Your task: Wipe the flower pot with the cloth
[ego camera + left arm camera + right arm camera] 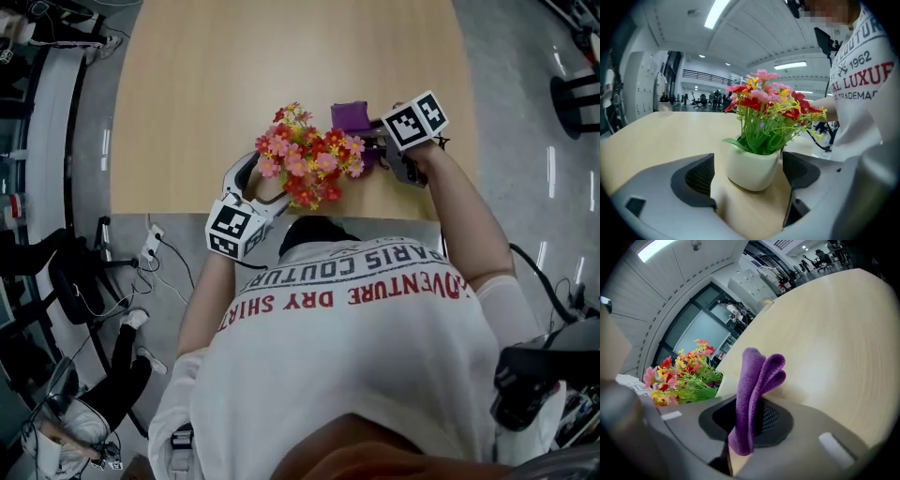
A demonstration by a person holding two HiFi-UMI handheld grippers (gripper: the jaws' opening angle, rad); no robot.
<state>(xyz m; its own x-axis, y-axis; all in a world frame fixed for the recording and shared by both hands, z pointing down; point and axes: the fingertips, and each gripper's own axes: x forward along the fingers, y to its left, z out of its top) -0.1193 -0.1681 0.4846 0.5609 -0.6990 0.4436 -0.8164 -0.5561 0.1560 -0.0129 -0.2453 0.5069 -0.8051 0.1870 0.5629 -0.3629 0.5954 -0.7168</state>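
While right tongs [748,422] pinch nubby folded cloth [757,376], rounded pot [752,168] glossy.

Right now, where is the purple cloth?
The purple cloth is pinched in the right claw, right of the flower pot in the head view, near the table's front edge.

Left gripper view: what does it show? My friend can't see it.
A white flower pot of pink, red and yellow flowers stands on a wooden table between the left gripper's open jaws. A person's white printed shirt fills the right edge.
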